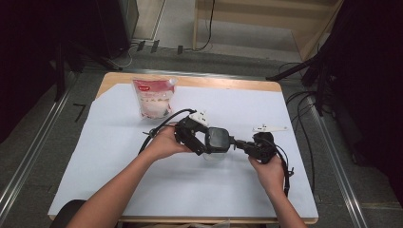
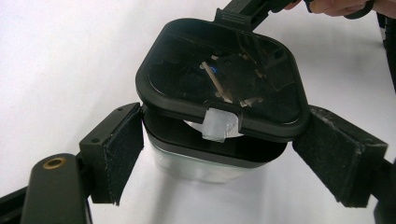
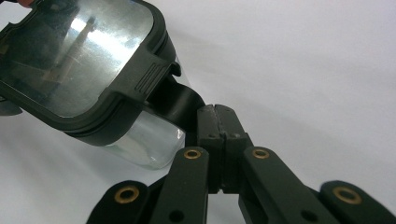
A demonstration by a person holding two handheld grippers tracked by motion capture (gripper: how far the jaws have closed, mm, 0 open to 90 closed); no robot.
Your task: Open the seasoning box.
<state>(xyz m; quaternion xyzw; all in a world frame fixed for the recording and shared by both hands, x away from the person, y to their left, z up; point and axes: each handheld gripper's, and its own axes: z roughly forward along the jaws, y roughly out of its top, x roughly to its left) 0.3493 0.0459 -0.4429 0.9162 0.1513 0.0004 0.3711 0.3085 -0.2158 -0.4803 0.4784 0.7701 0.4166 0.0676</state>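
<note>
High view first: the container [image 1: 215, 153] sits mid-table on the white sheet [image 1: 142, 185], with the left gripper [image 1: 203, 142] reaching in from its left and the right gripper [image 1: 237, 142] from its right. The black lid [image 1: 217, 138] is on top of the container, though it looks tipped rather than seated flat. Well behind the container, toward the far edge, lies a red-and-white bag [image 1: 153, 97] — not part of the action at the moment.

Left gripper view: the jaws stand spread wide, one padded finger [image 2: 122, 151] on each side of the clear container [image 2: 205, 163], and neither pad is pressing on it. Looks like a bracing position, so the container can't slide off while the lid [image 2: 224, 74] gets worked. The lid is lifted at the near edge, with a clear tab [image 2: 219, 125] poking out under it.

Right gripper view: the right gripper [image 3: 215, 119] is clamped tight on the lid's latch flap [image 3: 175, 100], jaws pressed together around it. That flap is the natural handle, so pinching it there gives leverage to peel the lid [image 3: 84, 65] up off the container [image 3: 144, 140] below. Probably the lid is partway off — the risk is the container tipping with it if the left side doesn't close in.
</note>
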